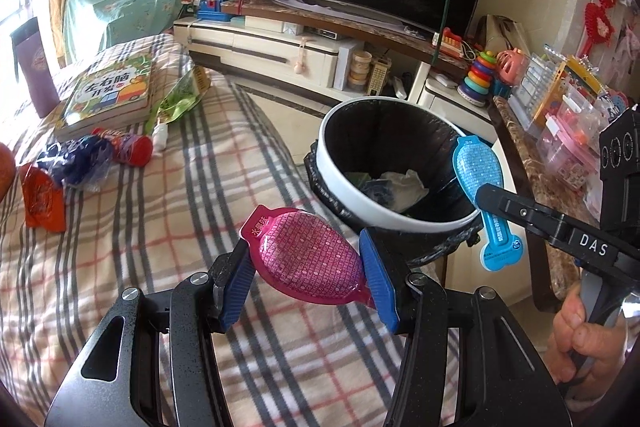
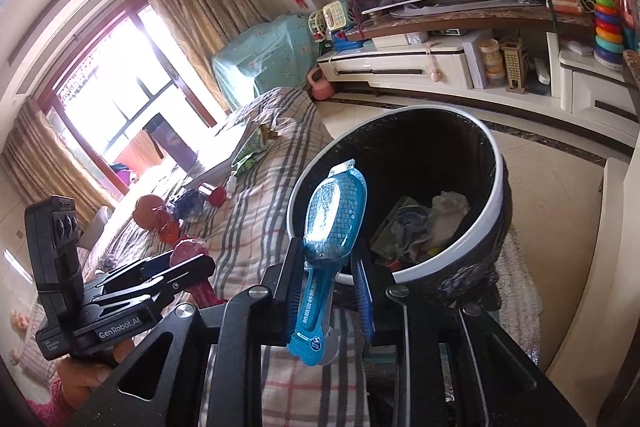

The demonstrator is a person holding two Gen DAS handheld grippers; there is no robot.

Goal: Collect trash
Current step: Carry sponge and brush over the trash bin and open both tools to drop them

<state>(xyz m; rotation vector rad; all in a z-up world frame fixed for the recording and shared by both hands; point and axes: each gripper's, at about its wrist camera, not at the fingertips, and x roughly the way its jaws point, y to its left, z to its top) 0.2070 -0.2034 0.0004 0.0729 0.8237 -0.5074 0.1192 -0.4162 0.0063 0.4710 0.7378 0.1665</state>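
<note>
The left gripper (image 1: 308, 279) clamps a pink packet (image 1: 310, 263) beside the bin (image 1: 400, 219). The right gripper (image 2: 326, 291), narrowly parted, pinches a blue packet (image 2: 334, 223) at its rim

Just short of the trash bin (image 1: 400, 163), the left claw (image 1: 310, 267) is pinching a pink packet (image 1: 308, 261) while the right claw (image 2: 326, 283), tilting downward beside it, is gripping a blue packet (image 2: 334, 223) by its neck.

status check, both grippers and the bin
Left gripper shut on pink packet. Right gripper shut on blue packet. Trash bin just ahead, path clear.
</note>
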